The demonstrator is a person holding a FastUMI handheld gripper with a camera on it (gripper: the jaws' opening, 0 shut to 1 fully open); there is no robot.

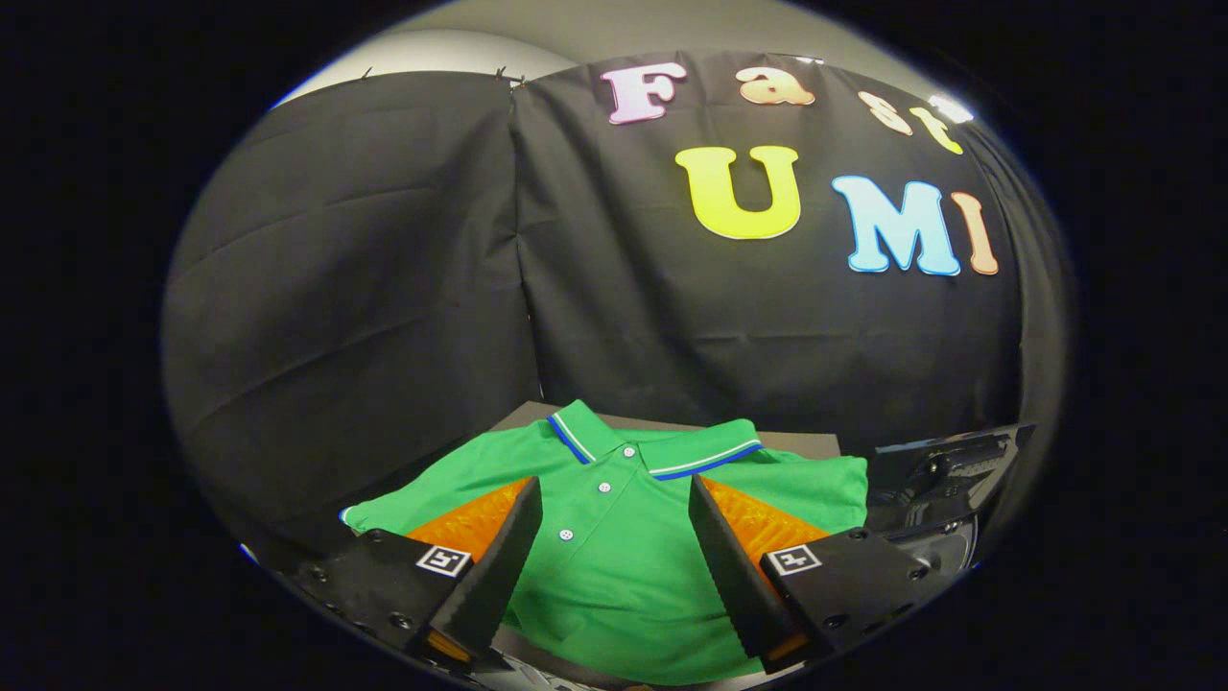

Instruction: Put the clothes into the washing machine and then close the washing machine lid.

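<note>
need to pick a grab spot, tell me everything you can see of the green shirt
The green polo shirt lies flat and face up on a dark surface, collar toward the booth wall. Its collar has white and blue stripes; white buttons close the placket. The fabric looks like smooth knit, barely wrinkled. The open gripper hovers over its chest, one finger on each side of the placket.

No readable text, brand or number shows on the shirt (614,566) or on the washer (945,480) beside it. Each finger (480,566) of the gripper (614,566), spread wide over the shirt, carries a small square coded marker, a pattern rather than words.
</note>
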